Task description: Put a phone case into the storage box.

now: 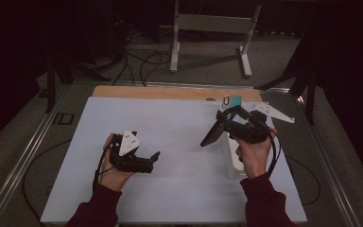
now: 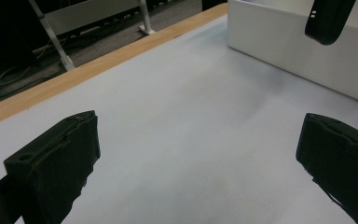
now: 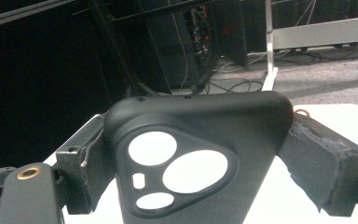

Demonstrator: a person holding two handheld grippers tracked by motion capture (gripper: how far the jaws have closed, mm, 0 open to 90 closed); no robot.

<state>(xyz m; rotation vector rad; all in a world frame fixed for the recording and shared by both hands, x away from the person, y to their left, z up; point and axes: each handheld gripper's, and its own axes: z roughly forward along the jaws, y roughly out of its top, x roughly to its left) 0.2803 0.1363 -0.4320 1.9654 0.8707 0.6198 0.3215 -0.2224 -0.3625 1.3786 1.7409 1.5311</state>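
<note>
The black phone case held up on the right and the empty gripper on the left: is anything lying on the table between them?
Nothing: in the high view, only bare white table sheet lies between the left gripper and the black phone case clamped in the right gripper.

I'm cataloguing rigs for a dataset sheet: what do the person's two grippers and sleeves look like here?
Both sleeves are dark red. The left gripper is black, with a grey three-cornered plate on top bearing small dark marks, and a black cable looping by the wrist. Its jaws are blocky and black. The right gripper is also black, with a cable; its jaws have worn grey pads and a brass-coloured ring.
</note>
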